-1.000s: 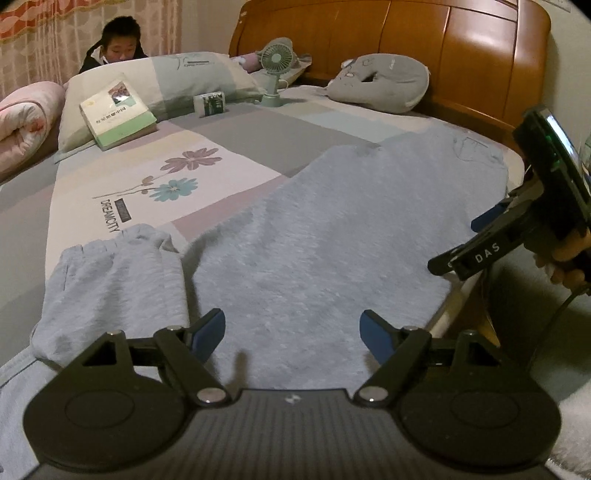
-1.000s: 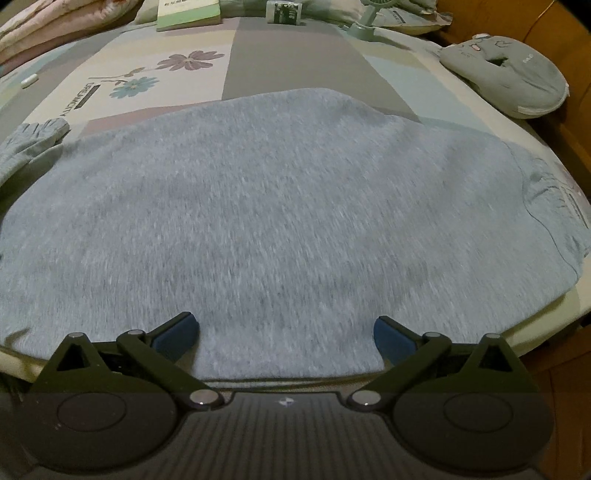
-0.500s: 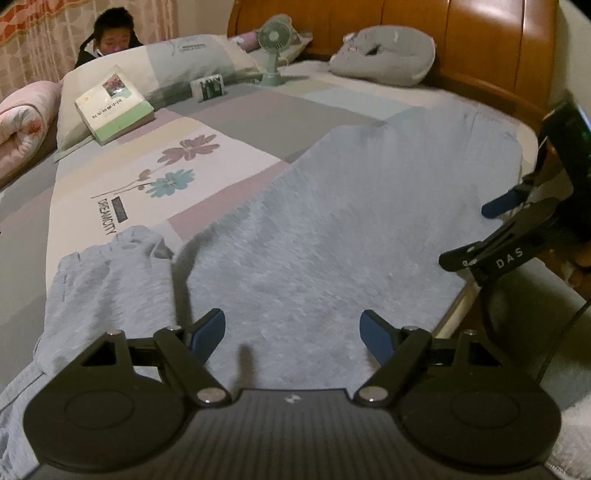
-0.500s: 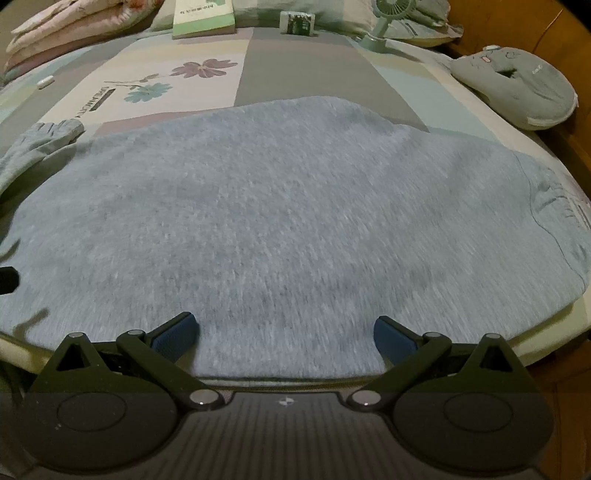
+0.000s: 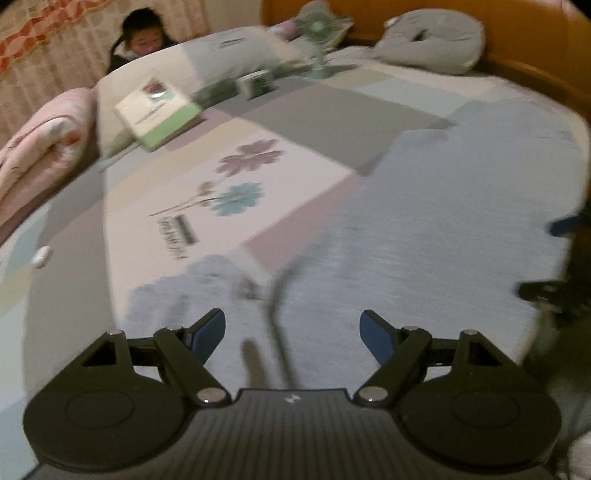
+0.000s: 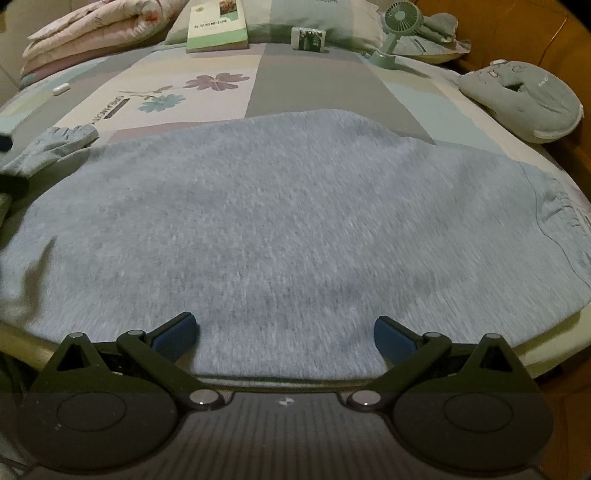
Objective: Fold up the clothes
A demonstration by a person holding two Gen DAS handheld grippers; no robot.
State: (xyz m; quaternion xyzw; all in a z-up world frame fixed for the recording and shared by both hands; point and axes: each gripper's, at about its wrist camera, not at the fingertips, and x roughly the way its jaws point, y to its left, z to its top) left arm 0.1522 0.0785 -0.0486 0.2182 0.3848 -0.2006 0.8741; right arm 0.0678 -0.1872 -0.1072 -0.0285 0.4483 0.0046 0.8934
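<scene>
Now both tools hover level above the grey garment [image 6: 295, 221] spread on the bed [image 6: 317, 85]. Left tool [image 5: 291, 332] and right tool [image 6: 286, 334] are released, jaws spread wide, grasping nothing.

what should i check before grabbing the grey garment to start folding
1. Left gripper open, nothing held: ok.
2. Right gripper open, nothing held: ok.
3. Grey garment spread flat on the bed: ok.
4. Sleeve laid out straight: not ok, it lies bunched at the left.
5. Book and fan off the garment: ok, up by the pillows.
6. Near hem within reach of the fingers: cannot tell, the left view is blurred.
</scene>
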